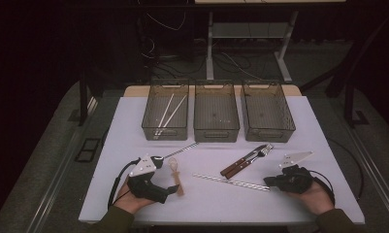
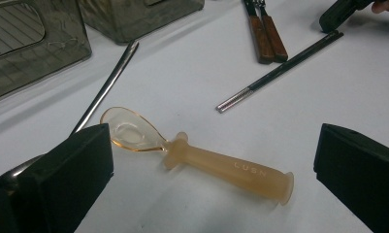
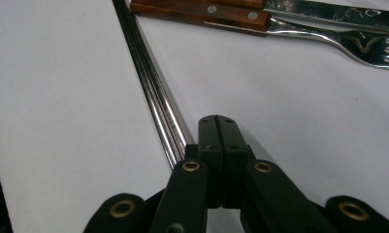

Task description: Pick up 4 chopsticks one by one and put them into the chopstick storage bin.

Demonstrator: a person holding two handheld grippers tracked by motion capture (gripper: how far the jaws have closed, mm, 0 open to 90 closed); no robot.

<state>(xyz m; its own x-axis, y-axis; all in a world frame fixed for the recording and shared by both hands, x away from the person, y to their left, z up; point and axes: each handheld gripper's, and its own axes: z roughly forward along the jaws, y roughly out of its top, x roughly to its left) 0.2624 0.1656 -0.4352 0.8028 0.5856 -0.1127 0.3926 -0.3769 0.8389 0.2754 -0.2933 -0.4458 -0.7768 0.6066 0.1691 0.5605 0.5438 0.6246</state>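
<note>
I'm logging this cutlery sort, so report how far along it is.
Done: two white chopsticks lie in the left smoky plastic bin. In hand: nothing gripped; the open left gripper straddles the amber silicone spoon, and the right gripper is shut beside the metal chopsticks. Left: spoon, metal chopsticks, wooden-handled knife and fork, long metal rod.

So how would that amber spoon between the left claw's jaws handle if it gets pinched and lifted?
The amber spoon looks like moulded plastic, so probably light and stiff. Its round handle could roll or slip between flat jaws. The thin translucent bowl seems the weaker end; gripping the thick handle looks safer.
</note>
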